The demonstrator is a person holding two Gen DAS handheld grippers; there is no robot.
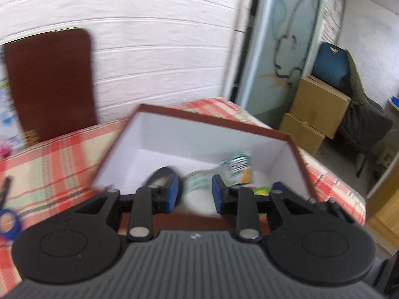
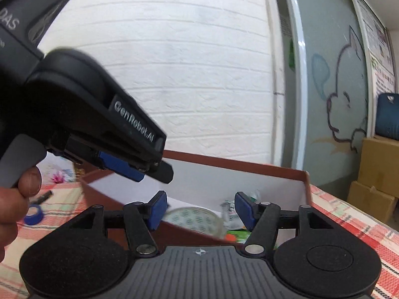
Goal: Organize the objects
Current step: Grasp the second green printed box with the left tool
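Dead ahead at twelve o'clock of both grippers, the open box point(image 1: 214, 117) with the brown rim sits on the checked tablecloth point(image 1: 49, 164), its white inside already holding a clear tape roll point(image 2: 197, 220), a printed packet point(image 1: 237, 167) and a few small items too blurred to name. The box seems to be the collecting place, which would explain both tools meeting over its near wall. The left gripper point(image 1: 195, 193) tilts down over the box with its pads only a narrow gap apart and nothing between them, likely empty after a drop. The right gripper point(image 2: 202, 209), at about five o'clock of the left one, stands moderately open and also bare. A blue tape roll point(image 2: 35, 215) lies outside at nine o'clock of the box, probably still to be gathered.
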